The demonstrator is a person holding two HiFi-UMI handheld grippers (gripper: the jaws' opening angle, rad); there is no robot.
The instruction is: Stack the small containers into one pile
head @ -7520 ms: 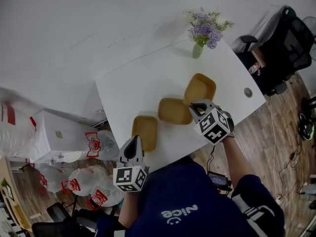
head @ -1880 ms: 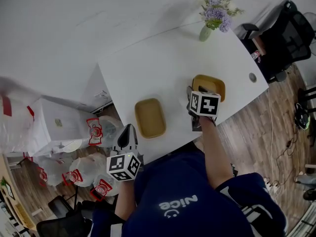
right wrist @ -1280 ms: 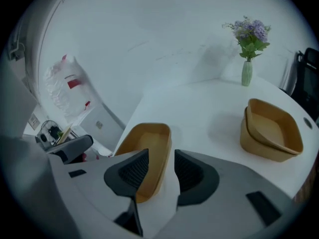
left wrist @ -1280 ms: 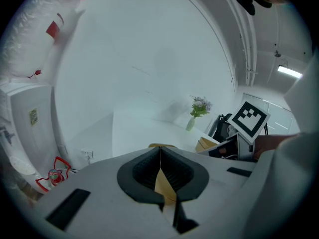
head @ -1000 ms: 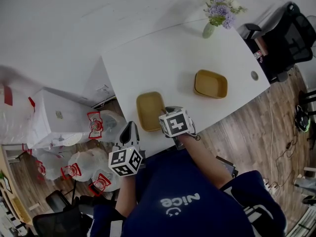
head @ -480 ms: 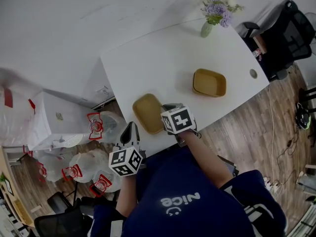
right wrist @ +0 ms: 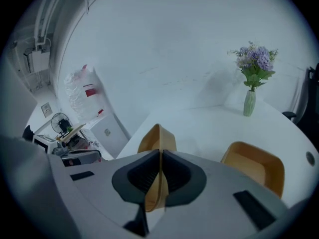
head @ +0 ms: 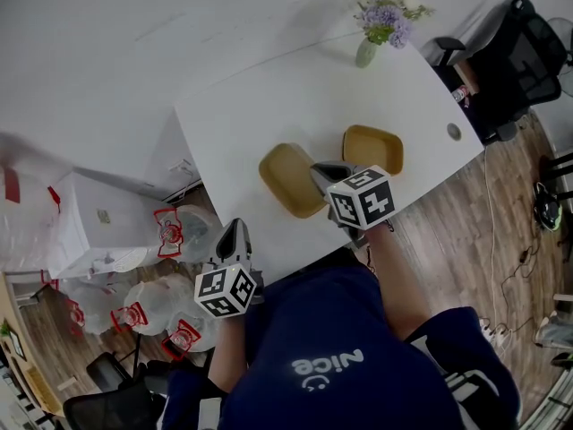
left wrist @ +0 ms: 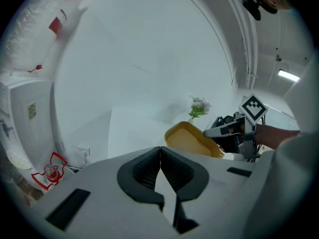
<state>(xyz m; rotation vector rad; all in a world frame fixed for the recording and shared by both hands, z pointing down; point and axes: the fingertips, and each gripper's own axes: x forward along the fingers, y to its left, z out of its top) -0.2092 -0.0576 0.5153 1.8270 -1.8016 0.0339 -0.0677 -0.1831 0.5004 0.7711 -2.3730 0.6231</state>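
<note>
The right gripper (head: 320, 174) is clamped on the side wall of a tan container (head: 286, 179) and holds it tilted clear of the white table (head: 269, 97). This is evidently to carry it to the other tan container (head: 373, 148) near the table's right edge, where the pile is to form. The left gripper (head: 235, 238) hangs idle off the near edge, jaws together on nothing. Half a second earlier the held container lay flat by the near edge, further left; it is now raised and just beside the other one.
</note>
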